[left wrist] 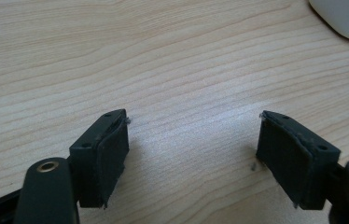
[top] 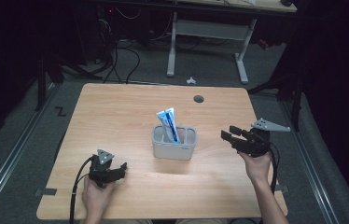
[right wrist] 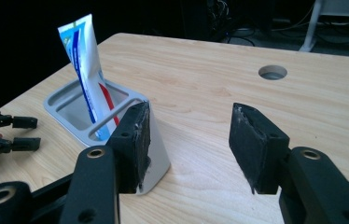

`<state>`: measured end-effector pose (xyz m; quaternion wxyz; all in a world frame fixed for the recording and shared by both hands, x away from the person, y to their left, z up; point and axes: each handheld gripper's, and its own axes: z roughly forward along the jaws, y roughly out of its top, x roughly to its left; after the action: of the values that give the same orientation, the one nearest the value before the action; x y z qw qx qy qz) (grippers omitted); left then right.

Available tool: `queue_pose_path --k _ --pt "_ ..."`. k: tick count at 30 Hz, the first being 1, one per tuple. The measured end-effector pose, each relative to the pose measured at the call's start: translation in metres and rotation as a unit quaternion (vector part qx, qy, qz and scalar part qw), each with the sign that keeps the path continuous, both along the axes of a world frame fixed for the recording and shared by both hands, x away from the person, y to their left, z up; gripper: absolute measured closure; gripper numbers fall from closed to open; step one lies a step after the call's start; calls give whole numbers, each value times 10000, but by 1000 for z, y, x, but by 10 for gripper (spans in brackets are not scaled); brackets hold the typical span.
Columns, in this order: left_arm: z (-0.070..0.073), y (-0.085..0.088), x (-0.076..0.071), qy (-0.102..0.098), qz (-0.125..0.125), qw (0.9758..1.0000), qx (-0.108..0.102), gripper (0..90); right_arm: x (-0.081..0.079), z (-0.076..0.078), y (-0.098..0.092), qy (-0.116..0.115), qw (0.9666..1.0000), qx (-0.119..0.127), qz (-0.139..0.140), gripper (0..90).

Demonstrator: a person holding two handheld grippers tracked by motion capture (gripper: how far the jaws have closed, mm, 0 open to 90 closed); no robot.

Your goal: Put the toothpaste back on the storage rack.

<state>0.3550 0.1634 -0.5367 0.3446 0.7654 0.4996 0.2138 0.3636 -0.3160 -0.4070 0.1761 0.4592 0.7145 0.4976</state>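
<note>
The left gripper (top: pixel 125 166) is black and blocky, with a small grey three-cornered plate on top and a black cable running off toward the table's (top: pixel 116 116) near edge. The right gripper (top: pixel 227 134) is also black, carries a larger grey three-cornered plate with small holes, and has a black cable looping down beside the forearm. Each jaw is a flat black block faced with a dark, rough pad (left wrist: pixel 115 154), its edges slightly frayed. Brass-coloured pivot bushings (right wrist: pixel 96 153) sit in the rounded black links behind the jaws, with small screw holes on the blocks' sides. Both forearms are bare, with no sleeves.
</note>
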Motion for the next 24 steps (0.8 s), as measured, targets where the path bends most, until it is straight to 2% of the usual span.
queue_pose_path --k 24 --pt "0 0 0 -1 0 10000 2 254 -10 -25 -20 158 9994 20 -300 487"
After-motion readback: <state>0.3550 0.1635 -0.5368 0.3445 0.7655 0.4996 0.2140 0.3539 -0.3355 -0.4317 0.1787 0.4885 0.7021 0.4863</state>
